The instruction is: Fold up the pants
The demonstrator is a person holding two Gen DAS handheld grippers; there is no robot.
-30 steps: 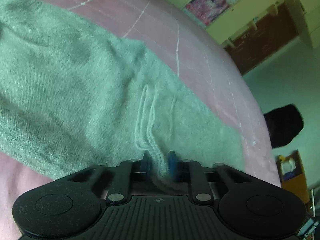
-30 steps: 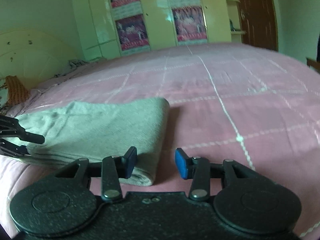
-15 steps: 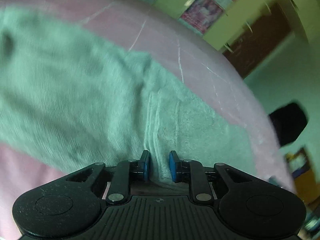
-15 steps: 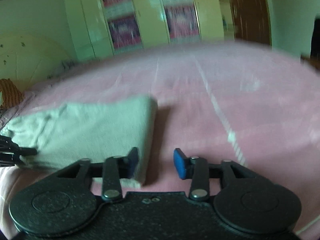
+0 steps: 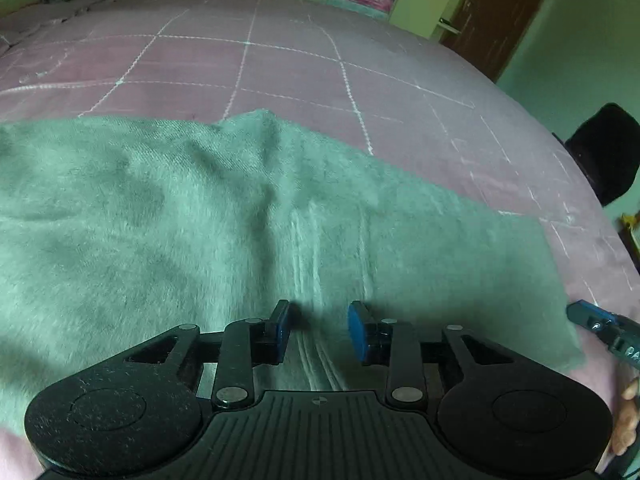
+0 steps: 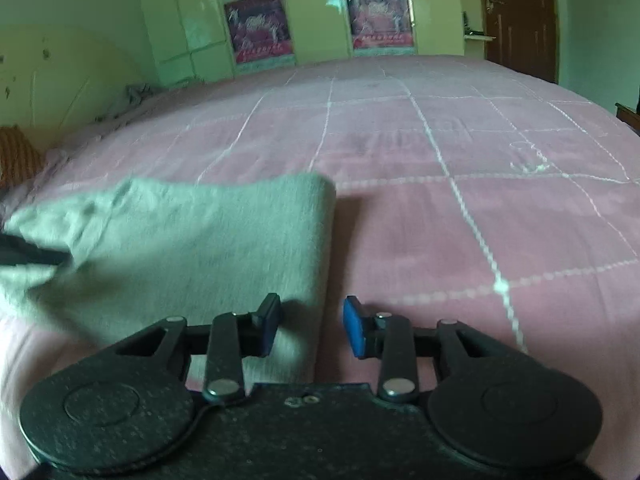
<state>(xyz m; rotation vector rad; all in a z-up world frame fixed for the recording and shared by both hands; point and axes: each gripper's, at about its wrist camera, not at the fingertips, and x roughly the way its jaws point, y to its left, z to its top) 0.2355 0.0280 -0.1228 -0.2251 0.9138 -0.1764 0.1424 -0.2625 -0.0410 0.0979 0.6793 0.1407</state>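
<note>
The grey-green pants [image 5: 160,220] lie folded on the pink bed [image 5: 280,68]. My left gripper [image 5: 318,326] hovers low over their near edge. Its jaws are opening, and a raised ridge of stitched cloth runs between the blue pads without being pressed. In the right wrist view the pants [image 6: 208,240] end in a folded edge on the right. My right gripper [image 6: 310,326] stands open over that edge, its left finger above cloth and its right finger above bare bedspread. The right gripper [image 5: 600,328] also shows beside the pants' right corner, and the left gripper [image 6: 28,254] at the pants' left end.
The pink bedspread [image 6: 480,220] with white grid lines stretches beyond and right of the pants. A wardrobe with posters [image 6: 260,28] and a brown door [image 6: 516,12] stand behind the bed. A dark object [image 5: 604,152] sits off its right side. A hand [image 5: 628,420] shows at the edge.
My left gripper's pads have parted and let go of the pinched cloth ridge, and that gripper rolled and drew back. The right gripper drew back slightly, still open.
</note>
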